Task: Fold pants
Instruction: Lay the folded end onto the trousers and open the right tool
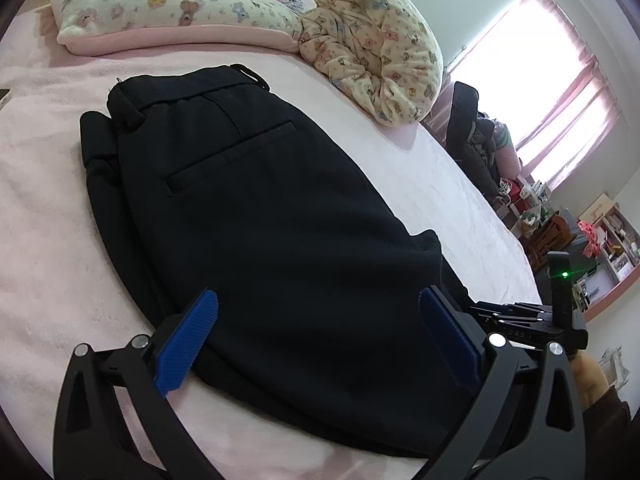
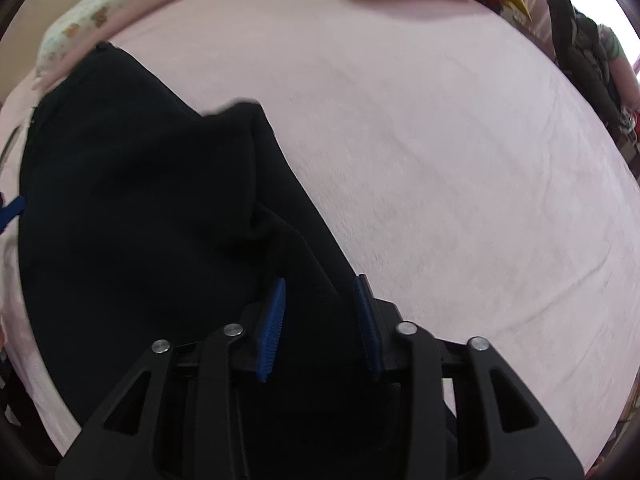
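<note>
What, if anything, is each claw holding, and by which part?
The left claw is open, straddling the black pants, gripping nothing. The right claw has pants fabric between its fingers near the right edge; whether it grips cannot be told.

Black pants (image 1: 256, 208) are seen between blue-ribbed pads (image 1: 188, 344) on black tongs (image 1: 320, 340). Beyond them, a pink sheet (image 1: 44, 216), a cream bear-print pillow (image 1: 160, 0) and pink curtains (image 1: 576, 96) are shown.

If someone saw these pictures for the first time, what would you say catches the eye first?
The black pants dominate, lying folded on the pink bed, waistband toward the pillow. The left gripper stands wide open over their near edge. The right gripper has black fabric between its pads.
</note>
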